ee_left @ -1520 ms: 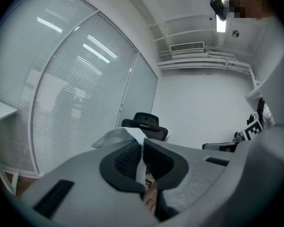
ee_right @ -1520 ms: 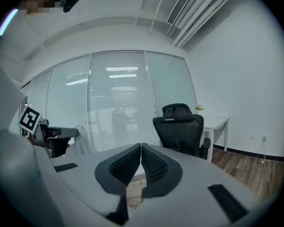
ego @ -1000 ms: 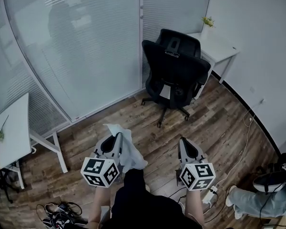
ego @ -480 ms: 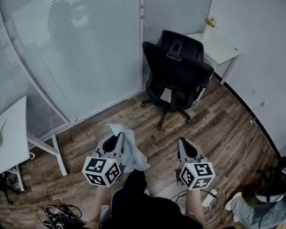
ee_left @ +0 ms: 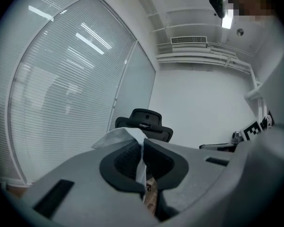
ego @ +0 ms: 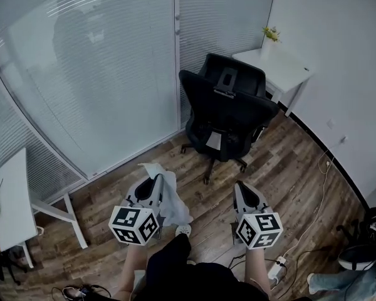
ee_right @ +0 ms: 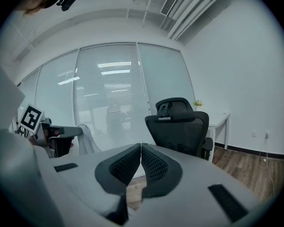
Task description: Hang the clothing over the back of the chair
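Observation:
A black office chair (ego: 227,108) stands ahead by the glass wall, its back turned toward me; it also shows in the left gripper view as the chair (ee_left: 144,122) and in the right gripper view as the chair (ee_right: 180,126). My left gripper (ego: 155,182) is shut on a pale grey-white piece of clothing (ego: 169,196) that hangs down from its jaws; the cloth (ee_left: 128,137) is pinched between the pads. My right gripper (ego: 243,190) is shut with nothing in it, level with the left one. Both are well short of the chair.
A white desk (ego: 279,64) with a small plant (ego: 272,33) stands right of the chair against the wall. Another white table (ego: 15,199) is at the left. Cables and a power strip (ego: 276,269) lie on the wood floor at the lower right.
Both grippers and I have moved forward toward the chair; the chair looks larger and nearer. The cloth stays held in the left gripper.

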Demonstrator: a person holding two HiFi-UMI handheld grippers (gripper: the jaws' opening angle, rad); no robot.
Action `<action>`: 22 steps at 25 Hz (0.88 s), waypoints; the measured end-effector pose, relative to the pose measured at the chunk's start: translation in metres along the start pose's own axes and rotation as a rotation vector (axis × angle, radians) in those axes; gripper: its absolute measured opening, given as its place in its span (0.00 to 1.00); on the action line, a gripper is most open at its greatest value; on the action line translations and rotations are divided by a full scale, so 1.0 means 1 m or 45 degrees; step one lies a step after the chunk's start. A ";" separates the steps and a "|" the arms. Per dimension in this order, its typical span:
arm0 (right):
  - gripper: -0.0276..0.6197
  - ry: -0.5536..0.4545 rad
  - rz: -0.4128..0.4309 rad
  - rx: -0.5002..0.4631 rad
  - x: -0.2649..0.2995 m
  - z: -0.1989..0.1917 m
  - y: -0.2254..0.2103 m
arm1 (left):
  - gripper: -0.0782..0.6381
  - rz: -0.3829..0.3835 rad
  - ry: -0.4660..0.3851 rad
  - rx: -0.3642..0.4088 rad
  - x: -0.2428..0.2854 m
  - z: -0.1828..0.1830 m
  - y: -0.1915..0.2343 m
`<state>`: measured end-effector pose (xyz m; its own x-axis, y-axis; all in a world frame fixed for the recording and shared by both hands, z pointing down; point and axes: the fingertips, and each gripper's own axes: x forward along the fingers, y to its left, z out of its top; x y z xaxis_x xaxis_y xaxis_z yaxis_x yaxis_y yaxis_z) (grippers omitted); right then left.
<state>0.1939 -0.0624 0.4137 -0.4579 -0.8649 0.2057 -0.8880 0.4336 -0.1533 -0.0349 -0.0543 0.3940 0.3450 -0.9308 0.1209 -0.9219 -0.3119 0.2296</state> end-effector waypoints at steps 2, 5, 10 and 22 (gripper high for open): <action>0.09 -0.009 -0.004 -0.001 0.014 0.008 -0.003 | 0.13 0.003 -0.001 -0.001 0.014 0.007 0.011; 0.09 -0.017 -0.010 -0.005 0.035 0.020 -0.008 | 0.13 0.011 -0.010 -0.001 0.034 0.018 0.026; 0.09 -0.020 -0.006 -0.021 0.073 0.032 -0.013 | 0.13 0.008 -0.022 -0.002 0.066 0.032 0.047; 0.09 -0.051 -0.030 -0.021 0.154 0.053 -0.023 | 0.13 -0.025 -0.033 0.006 0.134 0.051 0.096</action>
<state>0.1462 -0.2187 0.3976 -0.4351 -0.8841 0.1703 -0.8992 0.4169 -0.1328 -0.0858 -0.2182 0.3832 0.3582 -0.9292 0.0911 -0.9159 -0.3308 0.2272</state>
